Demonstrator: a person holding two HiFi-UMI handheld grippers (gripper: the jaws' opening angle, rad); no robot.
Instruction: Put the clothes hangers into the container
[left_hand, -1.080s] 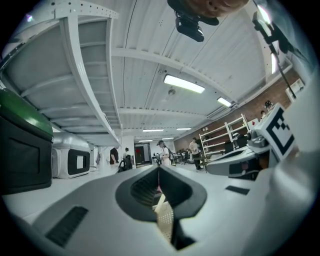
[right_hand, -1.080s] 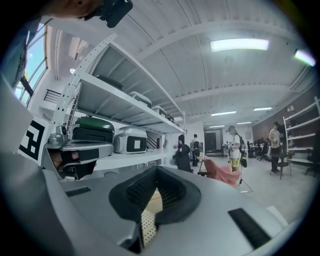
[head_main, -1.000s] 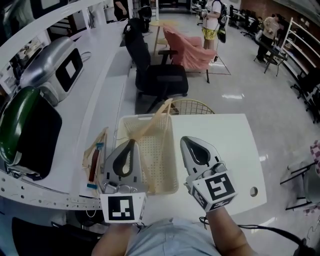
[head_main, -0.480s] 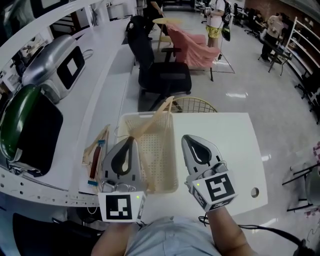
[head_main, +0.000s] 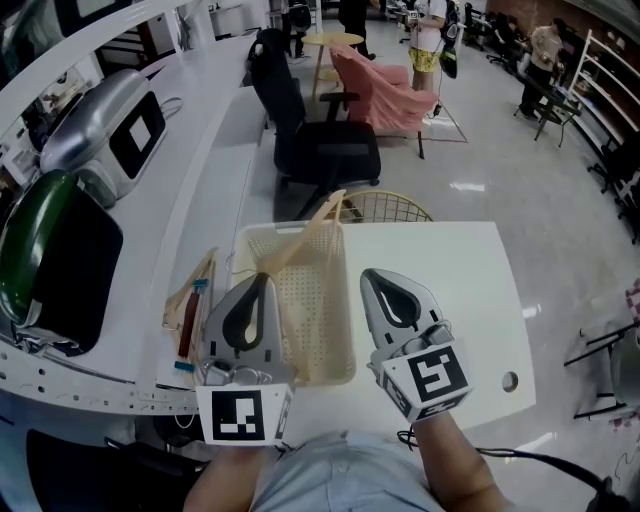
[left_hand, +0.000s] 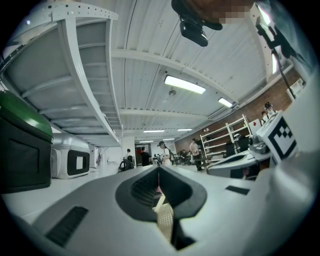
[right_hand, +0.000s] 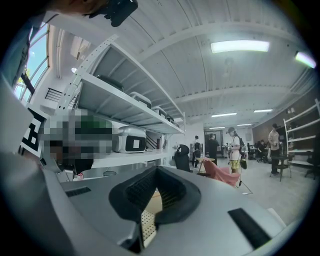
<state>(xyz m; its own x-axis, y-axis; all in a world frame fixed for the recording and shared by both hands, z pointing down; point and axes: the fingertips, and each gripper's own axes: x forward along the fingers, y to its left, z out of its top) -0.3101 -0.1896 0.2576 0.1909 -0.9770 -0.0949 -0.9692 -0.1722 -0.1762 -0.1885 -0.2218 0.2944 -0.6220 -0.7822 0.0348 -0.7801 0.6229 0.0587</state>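
A cream perforated basket (head_main: 312, 330) stands on the white table (head_main: 460, 290) between my two grippers. A pale wooden hanger (head_main: 308, 240) leans inside it, one end sticking up over the far rim. More hangers (head_main: 190, 312), brown with blue clips, lie on the table left of the basket. My left gripper (head_main: 263, 278) (left_hand: 159, 167) hovers over the basket's left rim, shut and holding nothing. My right gripper (head_main: 367, 275) (right_hand: 156, 168) is just right of the basket, also shut with nothing in it. Both gripper views look level across the room, with a strip of basket showing under the jaws.
A black office chair (head_main: 322, 150) and a wire-backed chair (head_main: 387, 211) stand beyond the table's far edge. A long white counter at the left carries a green-and-black machine (head_main: 50, 260) and a silver one (head_main: 105, 125). People stand far back.
Neither gripper has moved and the basket and hangers lie as before. Only people in the background have shifted.
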